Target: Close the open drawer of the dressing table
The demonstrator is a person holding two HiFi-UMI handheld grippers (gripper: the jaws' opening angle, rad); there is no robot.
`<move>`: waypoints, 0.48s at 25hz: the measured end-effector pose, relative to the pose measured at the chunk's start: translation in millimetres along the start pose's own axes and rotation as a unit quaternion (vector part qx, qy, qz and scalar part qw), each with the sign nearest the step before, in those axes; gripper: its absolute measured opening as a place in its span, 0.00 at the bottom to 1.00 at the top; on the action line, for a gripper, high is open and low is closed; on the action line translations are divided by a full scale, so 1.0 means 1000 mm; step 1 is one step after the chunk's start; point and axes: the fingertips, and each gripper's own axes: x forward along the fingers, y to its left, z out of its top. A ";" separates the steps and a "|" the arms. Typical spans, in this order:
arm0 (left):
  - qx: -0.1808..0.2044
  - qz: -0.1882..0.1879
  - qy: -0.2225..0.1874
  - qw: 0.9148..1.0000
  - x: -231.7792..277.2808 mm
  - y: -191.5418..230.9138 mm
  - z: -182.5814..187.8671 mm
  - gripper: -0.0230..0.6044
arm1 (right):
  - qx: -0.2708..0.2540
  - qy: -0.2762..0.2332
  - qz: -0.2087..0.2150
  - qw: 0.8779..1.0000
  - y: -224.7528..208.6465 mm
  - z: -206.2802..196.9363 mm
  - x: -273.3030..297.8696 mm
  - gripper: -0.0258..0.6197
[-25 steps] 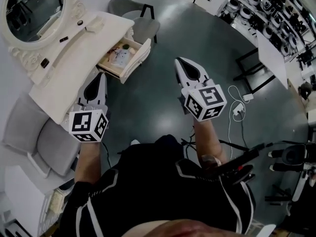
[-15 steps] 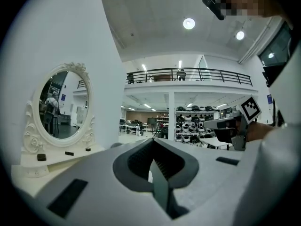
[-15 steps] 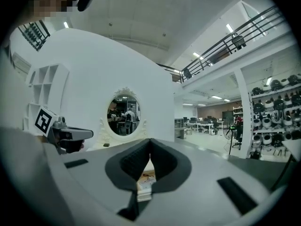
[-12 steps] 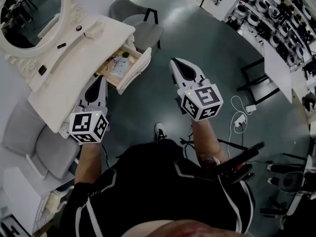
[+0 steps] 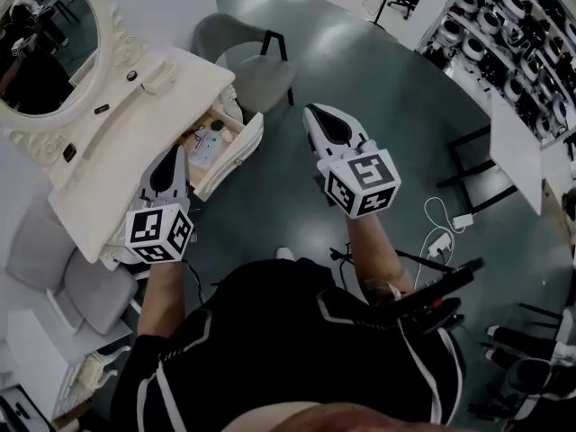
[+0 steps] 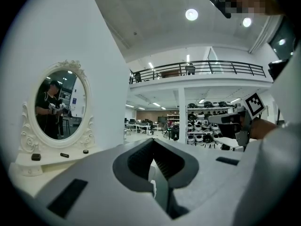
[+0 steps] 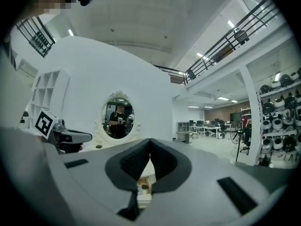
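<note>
Hovering just left of open drawer (image 5: 220, 147): left tongs (image 5: 174, 155) clenched, empty, over bench (image 5: 135, 120) front edge | right tongs (image 5: 315, 115) clenched, empty, above floor, apart from drawer | drawer out at bench end nearest grey chair (image 5: 252, 61), small items inside

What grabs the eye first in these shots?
The white dressing table at the head view's upper left stands out, with its oval mirror and one drawer pulled open, small items inside. Both tools are shut and empty: the left tool hovers by the table's front edge beside the drawer, and the right tool hangs over the dark floor to the drawer's right.
</note>
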 end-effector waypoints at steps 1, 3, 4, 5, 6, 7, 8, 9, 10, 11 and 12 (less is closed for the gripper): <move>0.001 0.005 0.002 1.000 0.006 -0.003 -0.001 0.04 | 0.001 0.001 0.004 1.000 -0.009 -0.001 0.003 0.05; 0.002 0.015 0.007 1.000 0.017 -0.006 -0.004 0.04 | -0.002 0.003 0.016 1.000 -0.022 -0.005 0.010 0.05; 0.001 0.020 0.011 1.000 0.022 -0.006 -0.007 0.04 | -0.004 0.004 0.022 1.000 -0.027 -0.008 0.015 0.05; 0.001 0.024 0.015 1.000 0.027 -0.004 -0.010 0.04 | -0.004 0.007 0.027 1.000 -0.031 -0.011 0.022 0.05; 0.001 0.028 0.019 0.999 0.031 0.000 -0.013 0.04 | -0.002 0.009 0.031 0.999 -0.033 -0.014 0.030 0.05; 0.002 0.033 0.023 0.999 0.035 0.004 -0.015 0.04 | 0.000 0.011 0.035 0.999 -0.035 -0.018 0.038 0.05; 0.003 0.037 0.026 0.999 0.037 0.009 -0.017 0.04 | 0.002 0.013 0.040 0.999 -0.034 -0.022 0.046 0.05; 0.003 0.040 0.028 0.999 0.040 0.015 -0.018 0.04 | 0.002 0.015 0.044 0.999 -0.034 -0.026 0.053 0.05; 0.002 0.043 0.030 0.999 0.042 0.021 -0.021 0.04 | 0.002 0.019 0.047 0.999 -0.033 -0.029 0.061 0.05; 0.000 0.044 0.034 0.998 0.045 0.028 -0.024 0.04 | 0.001 0.022 0.050 0.998 -0.032 -0.033 0.069 0.05; -0.002 0.045 0.037 0.998 0.048 0.036 -0.027 0.04 | 0.001 0.026 0.052 0.998 -0.031 -0.036 0.078 0.05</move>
